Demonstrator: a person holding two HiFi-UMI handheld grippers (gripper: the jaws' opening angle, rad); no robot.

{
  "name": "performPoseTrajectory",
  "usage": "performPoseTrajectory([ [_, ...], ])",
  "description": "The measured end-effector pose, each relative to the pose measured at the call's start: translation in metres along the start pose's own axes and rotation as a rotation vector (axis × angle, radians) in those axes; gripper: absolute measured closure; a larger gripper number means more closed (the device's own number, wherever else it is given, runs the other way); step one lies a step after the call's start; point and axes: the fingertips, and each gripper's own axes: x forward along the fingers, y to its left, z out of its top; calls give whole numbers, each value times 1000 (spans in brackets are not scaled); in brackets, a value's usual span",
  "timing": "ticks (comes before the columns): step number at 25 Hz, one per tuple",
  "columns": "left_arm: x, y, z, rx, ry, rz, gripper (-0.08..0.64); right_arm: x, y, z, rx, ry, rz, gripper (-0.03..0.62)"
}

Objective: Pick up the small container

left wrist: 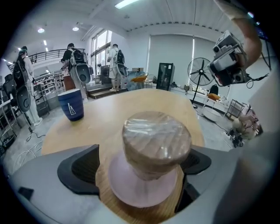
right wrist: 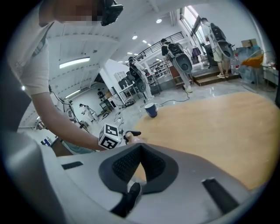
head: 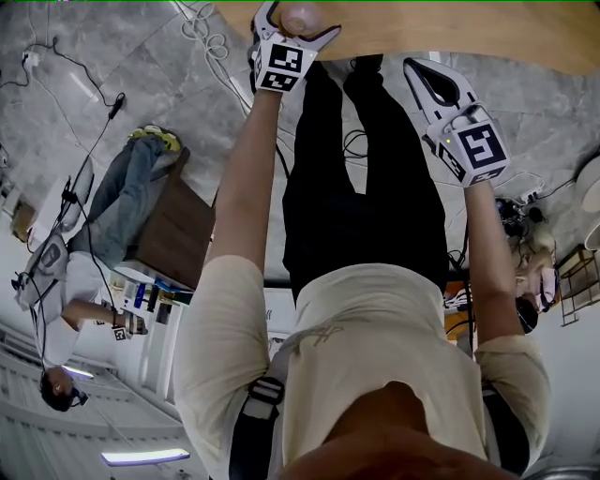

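Note:
The small container [left wrist: 155, 140], a pink pot with a wood-coloured lid under clear film, stands on the round wooden table [left wrist: 131, 109]. My left gripper [left wrist: 140, 166] is open, with one jaw on each side of it. Bare wood shows between the left pad [left wrist: 81, 168] and the pot, while the right pad sits close against it. In the head view the left gripper [head: 298, 14] reaches over the table edge with the container [head: 302, 21] between its fingers. My right gripper [head: 412, 66] hangs shut and empty beside the table, its pads meeting in the right gripper view [right wrist: 140, 146].
A dark blue cup [left wrist: 71, 104] stands near the far left edge of the table, also seen from the right [right wrist: 151, 109]. Cables [head: 206, 37] lie on the floor. A seated person [head: 94, 253] is to my left. Other people and a fan [left wrist: 200, 74] are beyond the table.

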Motion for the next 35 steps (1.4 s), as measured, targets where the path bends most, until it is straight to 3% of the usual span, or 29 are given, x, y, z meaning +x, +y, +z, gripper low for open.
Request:
performPoseTrajectory([
  [9, 13, 1, -3, 5, -10, 12, 7, 1, -1, -4, 10, 25, -5, 597],
  [11, 13, -2, -2, 29, -12, 18, 85, 0, 1, -7, 13, 34, -4, 597],
  [16, 13, -5, -3, 44, 2, -13, 129, 2, 5, -8, 30, 33, -3, 597],
  [35, 13, -11, -6, 37, 50, -63, 137, 5, 27, -11, 18, 22, 9, 597],
])
